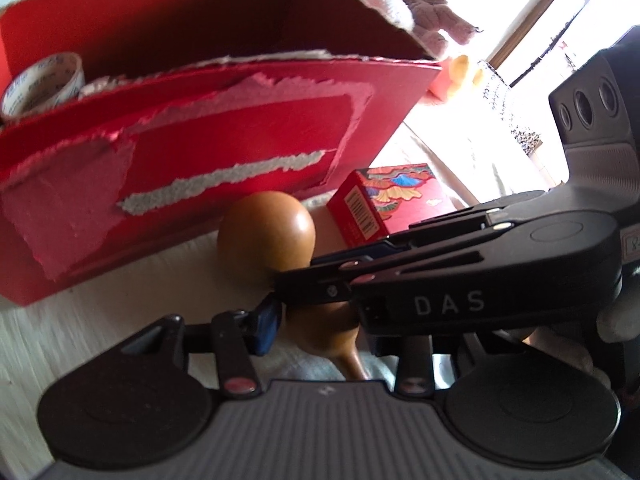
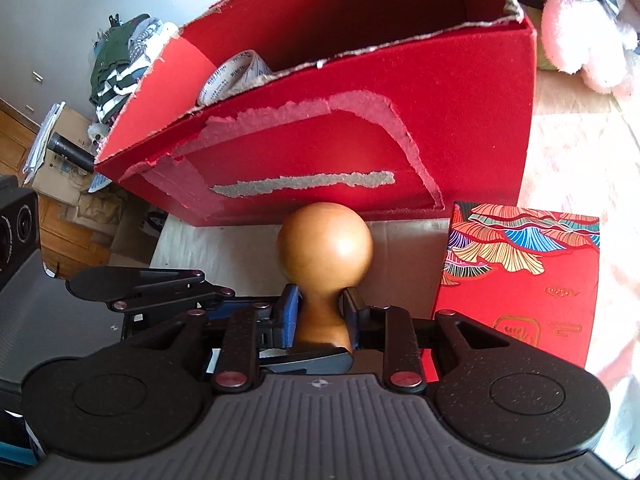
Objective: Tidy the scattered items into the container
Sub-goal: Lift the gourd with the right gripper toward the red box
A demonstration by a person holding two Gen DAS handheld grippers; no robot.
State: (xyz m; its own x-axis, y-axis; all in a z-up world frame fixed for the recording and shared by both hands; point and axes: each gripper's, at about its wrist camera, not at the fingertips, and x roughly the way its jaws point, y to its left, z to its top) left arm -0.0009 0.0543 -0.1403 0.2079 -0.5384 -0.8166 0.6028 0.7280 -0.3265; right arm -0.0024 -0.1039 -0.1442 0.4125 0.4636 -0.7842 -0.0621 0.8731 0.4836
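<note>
The right gripper [image 2: 320,314] has its blue-padded fingers [image 2: 289,312] clamped on the narrow neck of a smooth brown wooden gourd-shaped piece [image 2: 325,246], whose round head stands up in front of a torn red cardboard box [image 2: 460,128]. In the left wrist view the same wooden piece [image 1: 266,232] shows behind the right gripper [image 1: 320,300], which crosses the picture from the right. Of the left gripper [image 1: 312,332] only one blue pad [image 1: 266,328] is visible, just beside the wooden neck; whether it presses on it I cannot tell. A roll of printed white tape [image 2: 234,76] lies inside the box at its left end. A flat red packet with a colourful fan pattern [image 2: 520,276] rests on the pale tabletop [image 2: 568,160], to the right of the wooden piece and near the box's front wall. A pink plush toy [image 2: 580,12] sits beyond the box's right corner.
</note>
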